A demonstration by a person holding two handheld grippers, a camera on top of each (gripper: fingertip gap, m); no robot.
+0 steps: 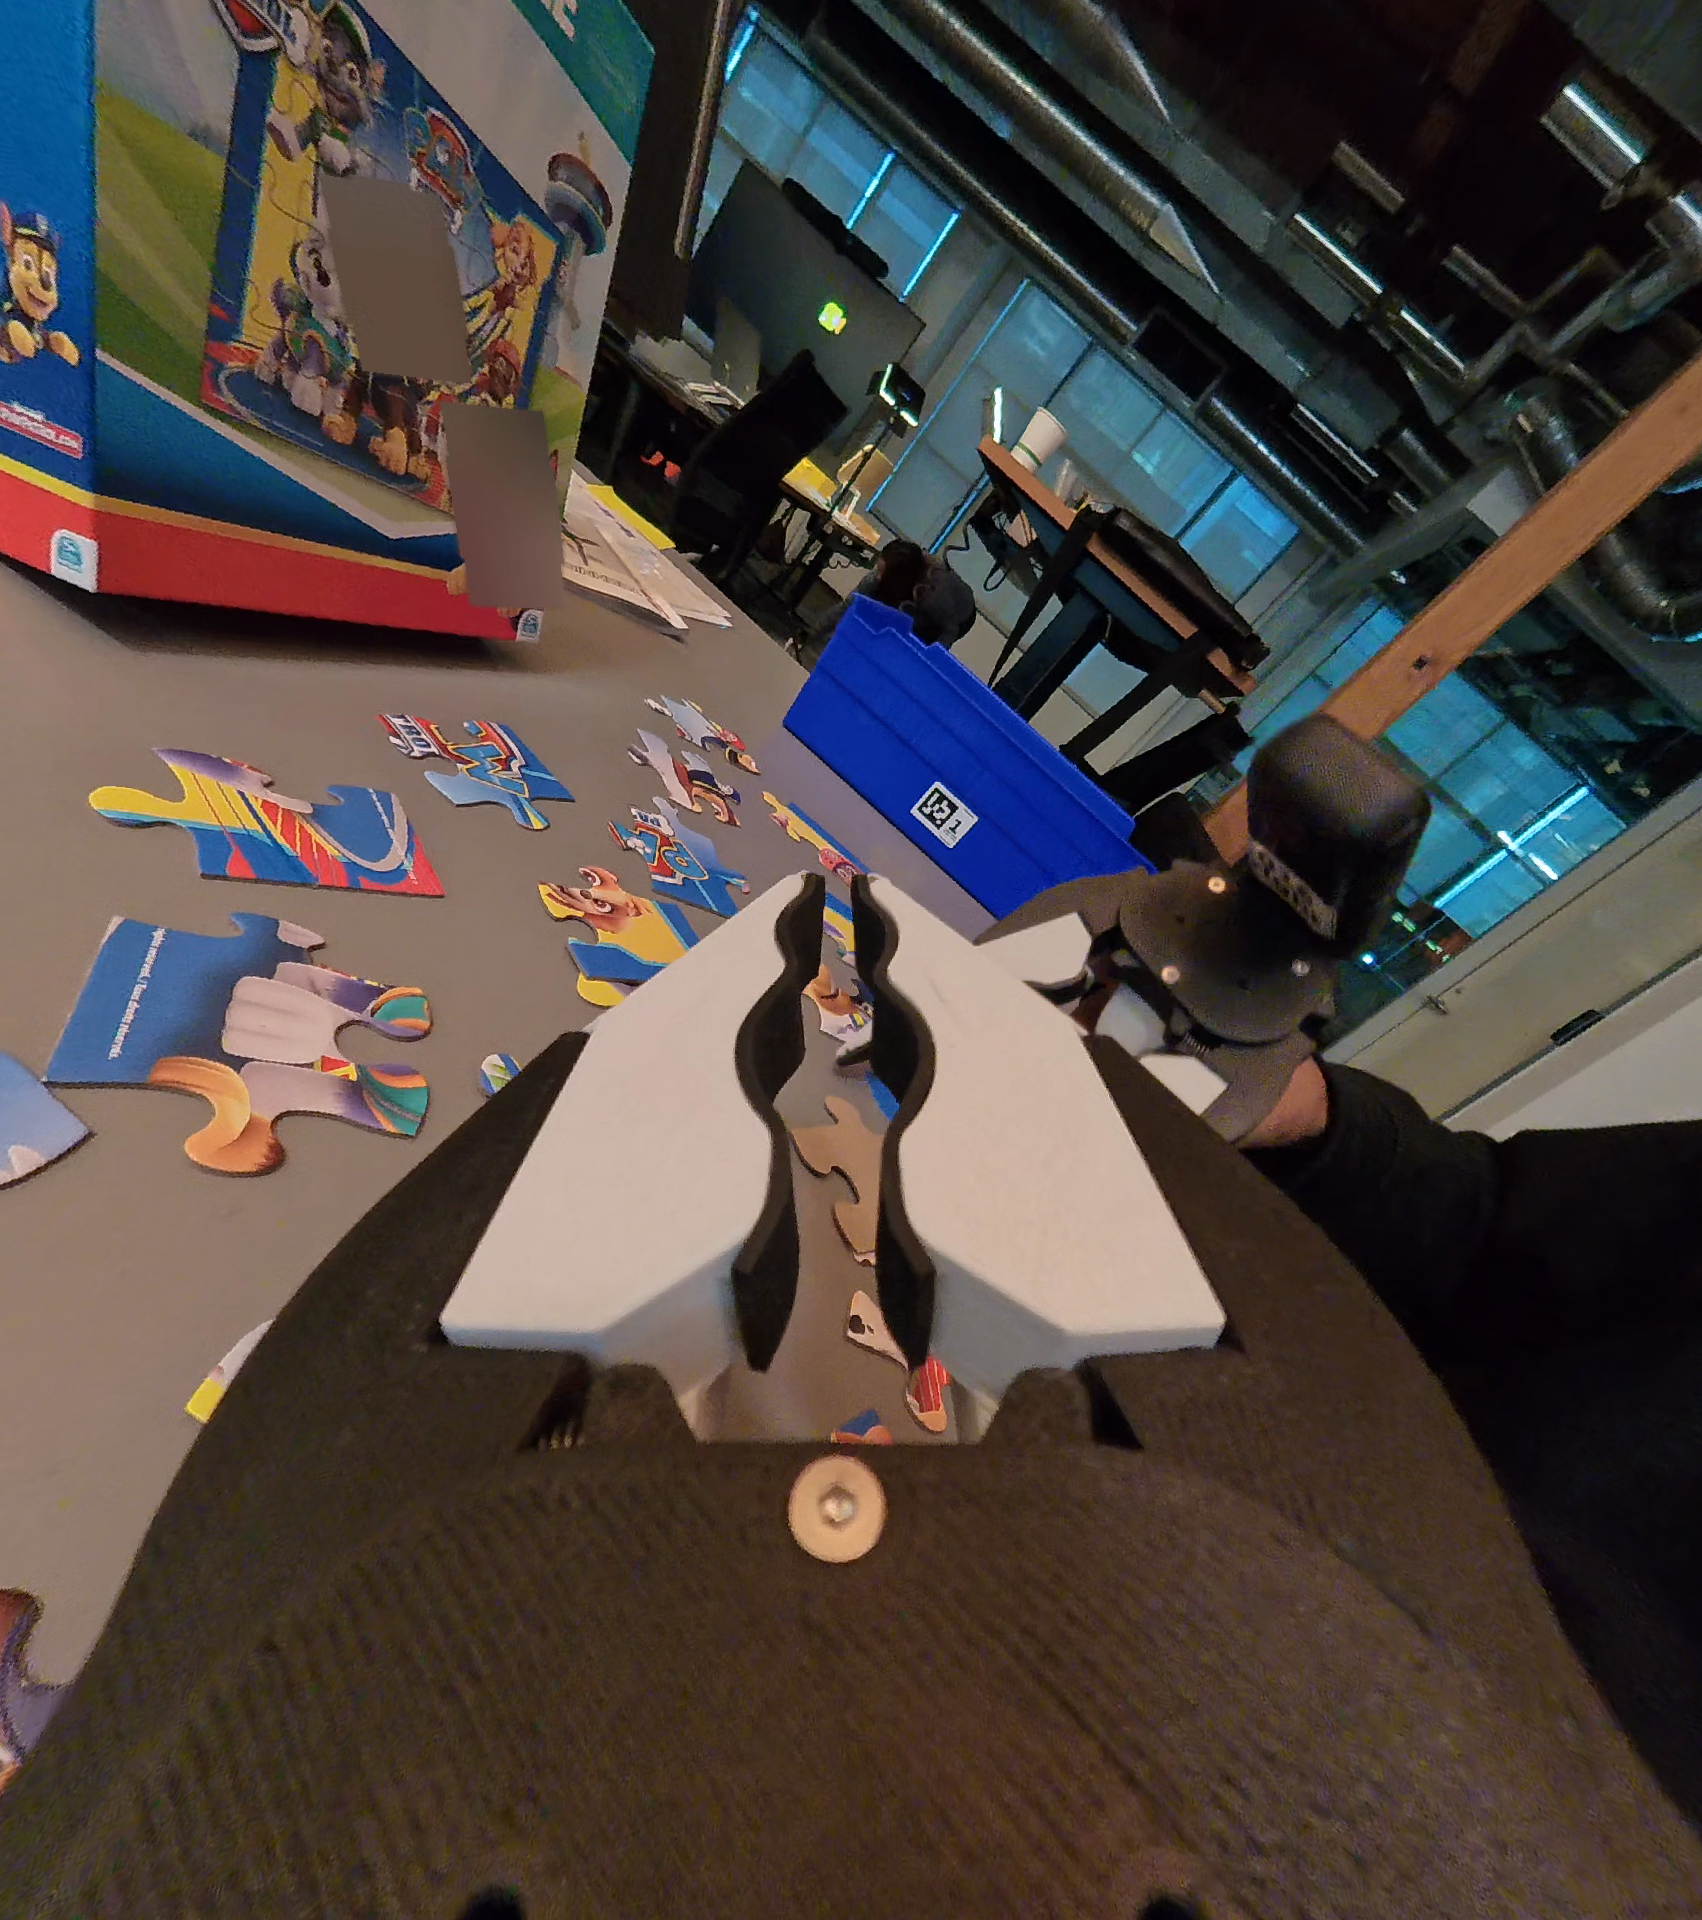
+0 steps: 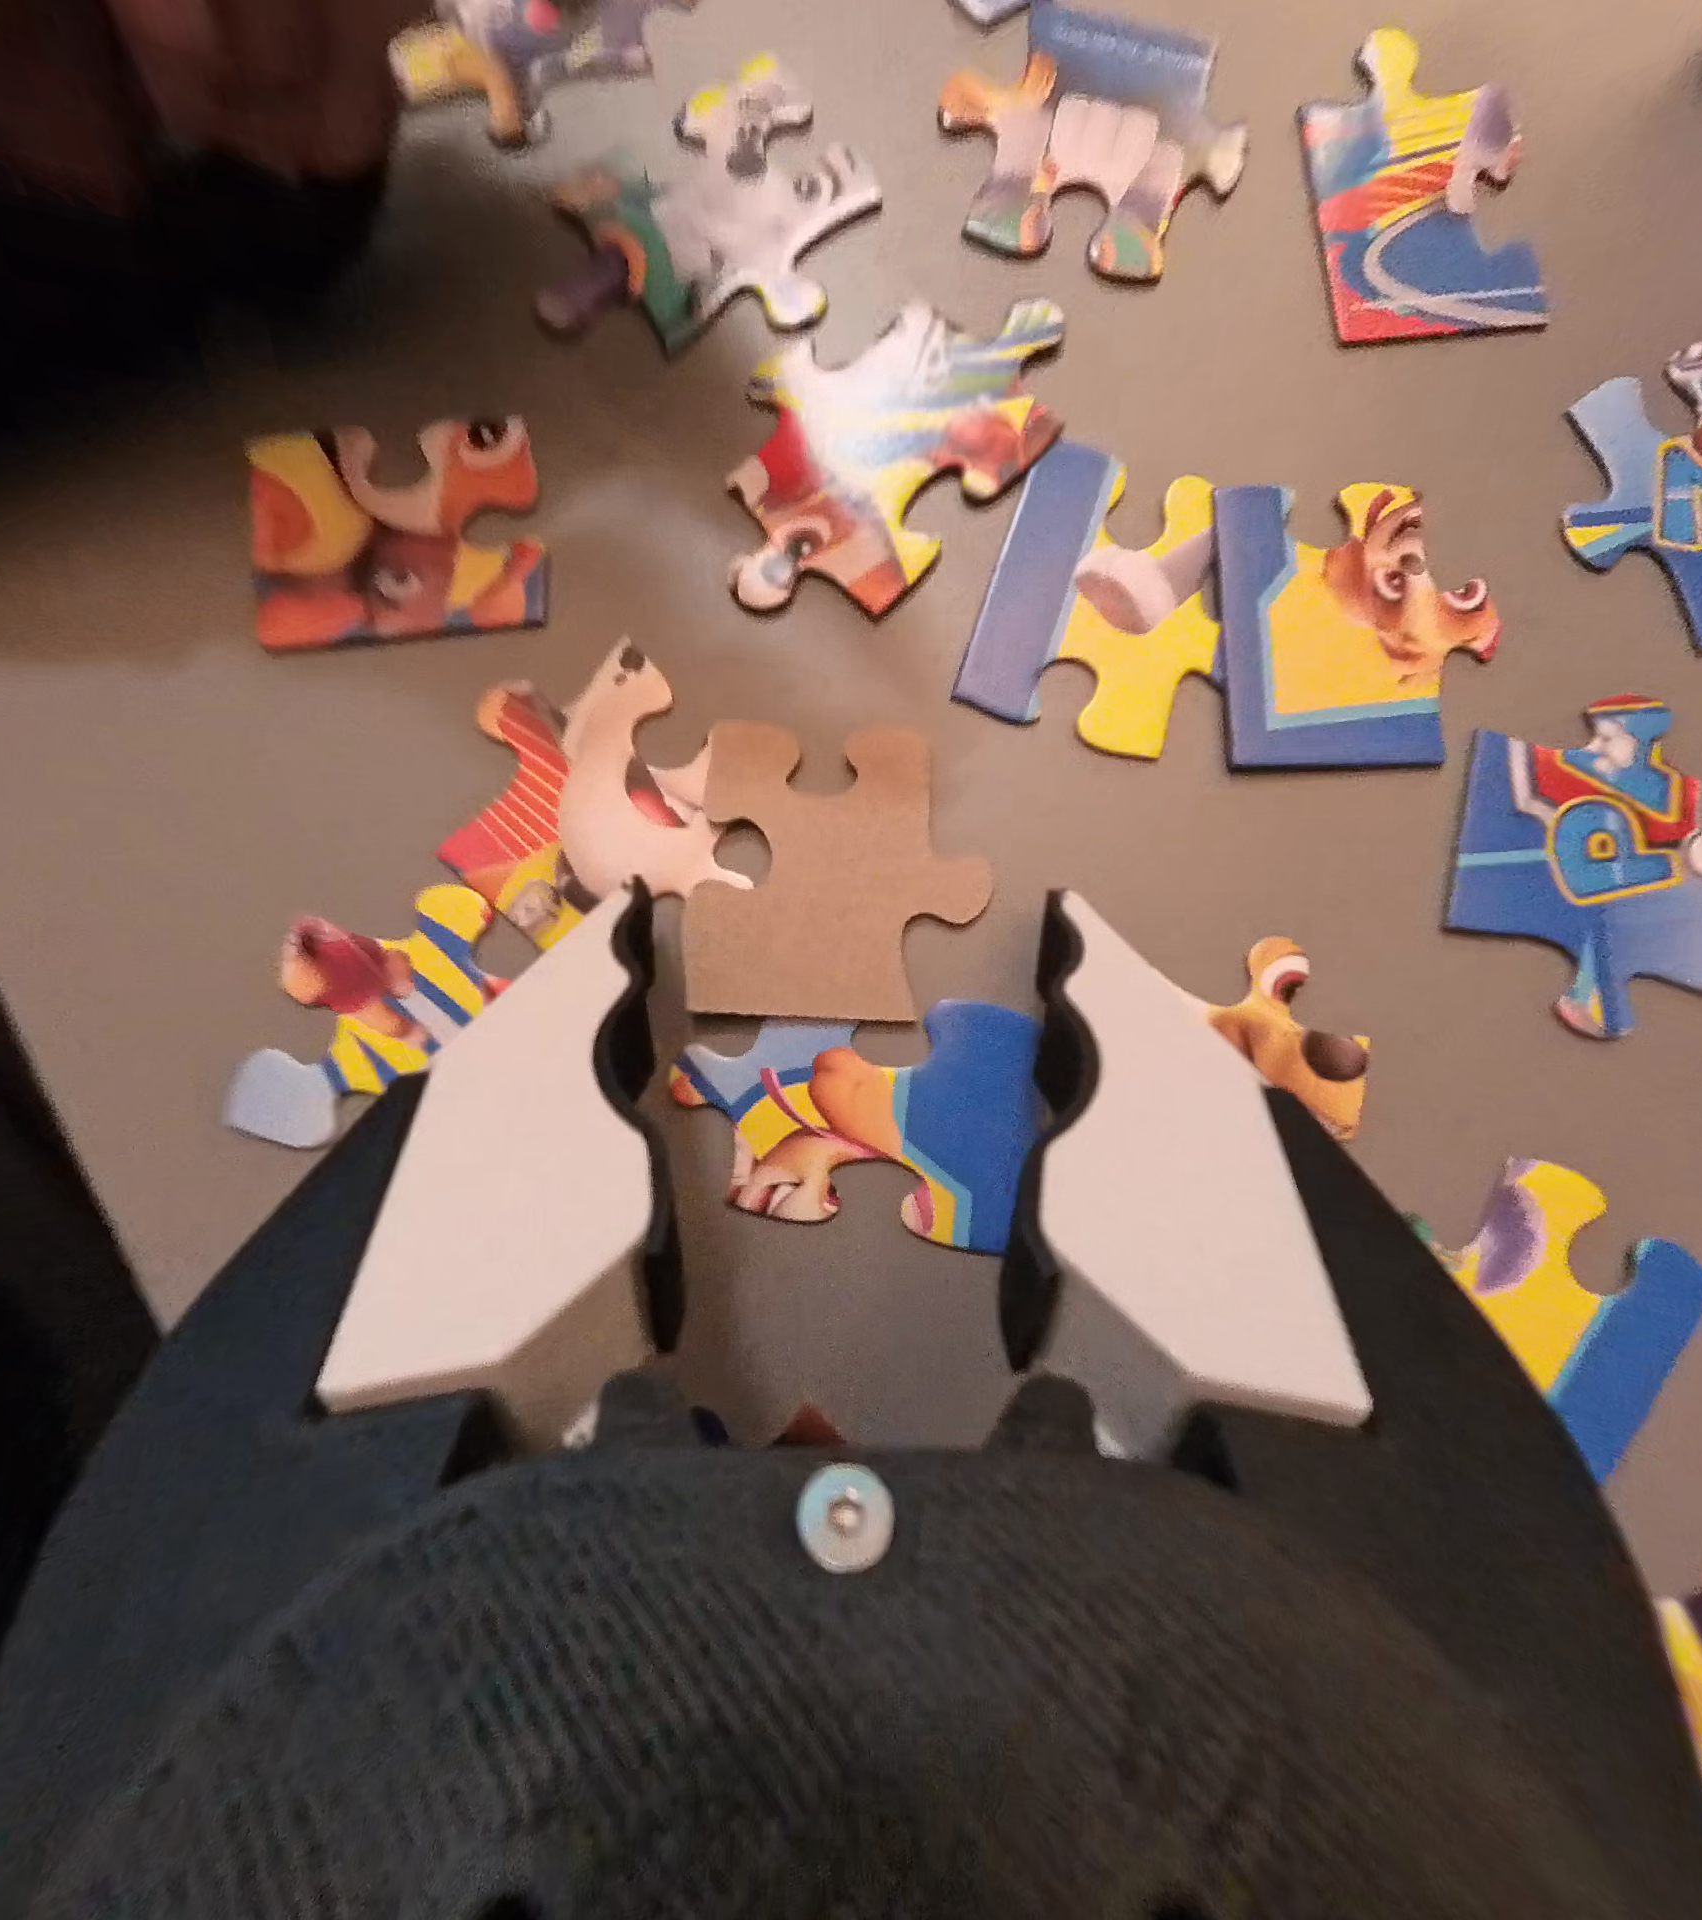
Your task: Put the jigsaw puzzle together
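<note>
My right gripper [image 2: 842, 906] is open and hangs over the grey table [image 2: 1190, 862]. A puzzle piece lying brown side up [image 2: 816, 883] is on the table just ahead of and between its fingertips, and neither pad touches it. A blue and yellow piece [image 2: 888, 1122] lies under the open jaws. Several colourful pieces are spread around. My left gripper [image 1: 836, 885] is shut with nothing between its pads and is held tilted above the scattered pieces [image 1: 618, 920]. The right gripper's body and the hand holding it [image 1: 1273, 914] show at the right of the left wrist view.
A colourful puzzle box [image 1: 203, 343] stands at the far left of the table [image 1: 47, 1299]. A blue bin [image 1: 930, 769] sits at the table's far edge. Papers [image 1: 639, 561] lie behind the box. Desks and windows fill the room beyond. My right fingertips sit around 15 cm from my left ones.
</note>
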